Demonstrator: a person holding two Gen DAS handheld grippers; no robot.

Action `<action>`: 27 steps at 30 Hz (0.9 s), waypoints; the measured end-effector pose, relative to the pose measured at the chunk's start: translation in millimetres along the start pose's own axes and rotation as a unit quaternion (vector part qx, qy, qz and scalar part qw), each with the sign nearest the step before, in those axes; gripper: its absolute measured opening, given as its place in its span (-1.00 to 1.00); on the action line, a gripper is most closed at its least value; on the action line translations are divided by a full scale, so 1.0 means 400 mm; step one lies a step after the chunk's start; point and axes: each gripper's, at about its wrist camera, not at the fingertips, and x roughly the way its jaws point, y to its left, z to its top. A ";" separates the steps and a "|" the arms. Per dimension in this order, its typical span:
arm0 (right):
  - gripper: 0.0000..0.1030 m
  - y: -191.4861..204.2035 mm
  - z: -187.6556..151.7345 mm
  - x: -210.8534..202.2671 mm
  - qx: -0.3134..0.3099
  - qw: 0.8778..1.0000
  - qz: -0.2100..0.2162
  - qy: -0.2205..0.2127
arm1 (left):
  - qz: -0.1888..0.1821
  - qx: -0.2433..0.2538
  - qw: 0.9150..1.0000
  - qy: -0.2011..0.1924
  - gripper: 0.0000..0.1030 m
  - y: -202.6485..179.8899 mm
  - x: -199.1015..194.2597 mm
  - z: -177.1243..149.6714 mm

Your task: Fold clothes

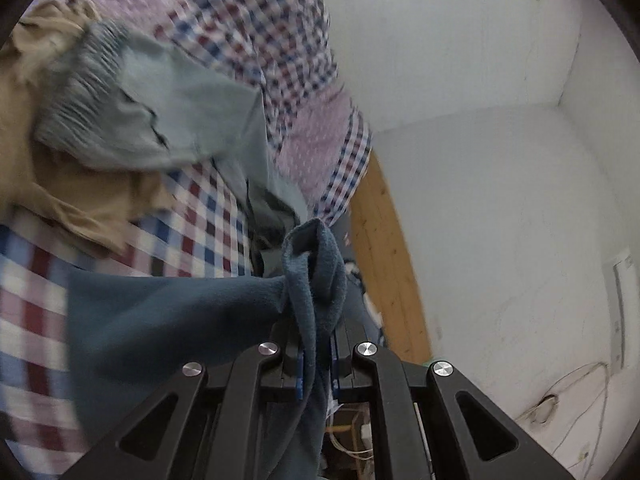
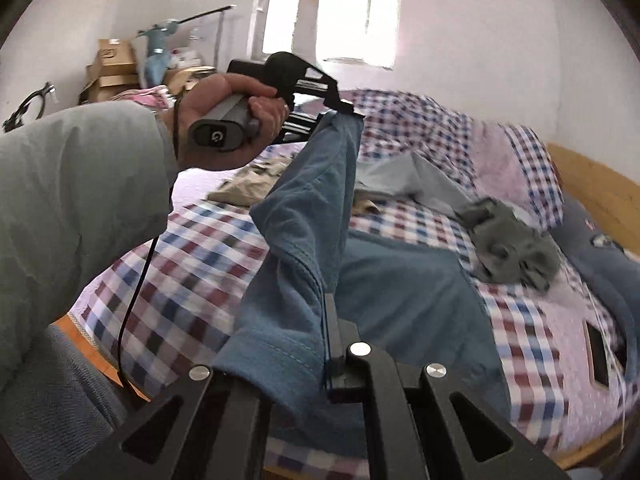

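Right wrist view: we hold the blue garment [image 2: 304,208] above the bed [image 2: 192,248], both grippers clamped on its edge; keeping that edge taut should help.

The left gripper [image 1: 316,356], at the bottom centre, is clamped on a bunched edge of a blue garment [image 1: 160,320] that spreads to the lower left over a checked bedspread [image 1: 208,232]. A grey-green garment [image 1: 160,120] and tan cloth [image 1: 48,152] lie upper left. A wooden bed frame [image 1: 384,264] and white wall [image 1: 480,160] fill the right.
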 end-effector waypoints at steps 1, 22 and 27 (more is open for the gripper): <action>-0.96 -0.019 -0.010 0.002 0.009 1.000 -0.003 0.006 | 0.009 0.000 1.000 0.007 -0.86 -0.002 0.038 -0.008; -0.20 -0.333 -0.225 0.106 0.158 0.980 -0.058 0.102 | 0.083 -0.013 0.996 -0.036 0.49 0.080 0.337 -0.061; 0.08 -0.350 -0.238 0.084 0.147 0.981 -0.072 0.107 | 0.101 0.009 0.989 -0.105 0.62 0.063 0.186 -0.032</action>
